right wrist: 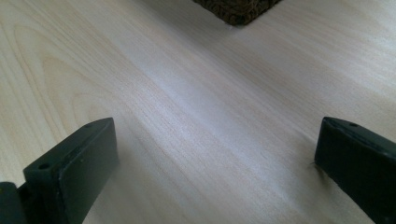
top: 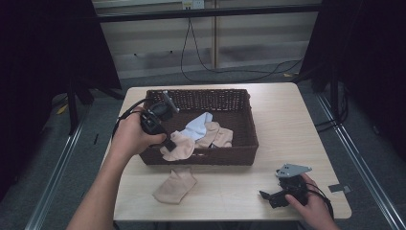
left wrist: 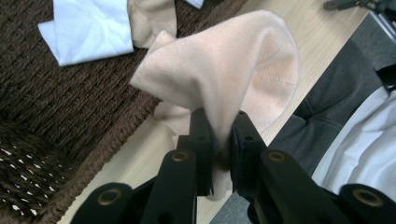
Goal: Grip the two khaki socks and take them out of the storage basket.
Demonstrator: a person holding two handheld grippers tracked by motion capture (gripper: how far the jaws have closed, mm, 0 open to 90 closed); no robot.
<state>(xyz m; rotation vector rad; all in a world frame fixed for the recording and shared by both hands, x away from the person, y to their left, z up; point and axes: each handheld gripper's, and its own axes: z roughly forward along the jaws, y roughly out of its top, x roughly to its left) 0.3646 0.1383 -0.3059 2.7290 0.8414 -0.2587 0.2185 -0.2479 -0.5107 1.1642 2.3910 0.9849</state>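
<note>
My left gripper (top: 168,143) is shut on a beige sock (top: 179,147) and holds it over the front left rim of the dark wicker basket (top: 239,155). Seen from the left gripper view, the beige sock (left wrist: 229,74) bunches up from between the two black jaws of that gripper (left wrist: 220,140), with the basket wall (left wrist: 70,121) to the left. A white sock (top: 198,125) and more beige socks (top: 218,135) lie inside the basket. Another beige sock (top: 175,186) lies flat on the table in front of it. My right gripper (top: 268,196) rests open on the table at the front right, its jaws (right wrist: 215,158) wide apart over bare wood.
The light wooden table (top: 287,120) has free room to the right of the basket and along its front edge. A basket corner (right wrist: 238,9) shows at the top of the right gripper view. Cables run across the floor beyond the table.
</note>
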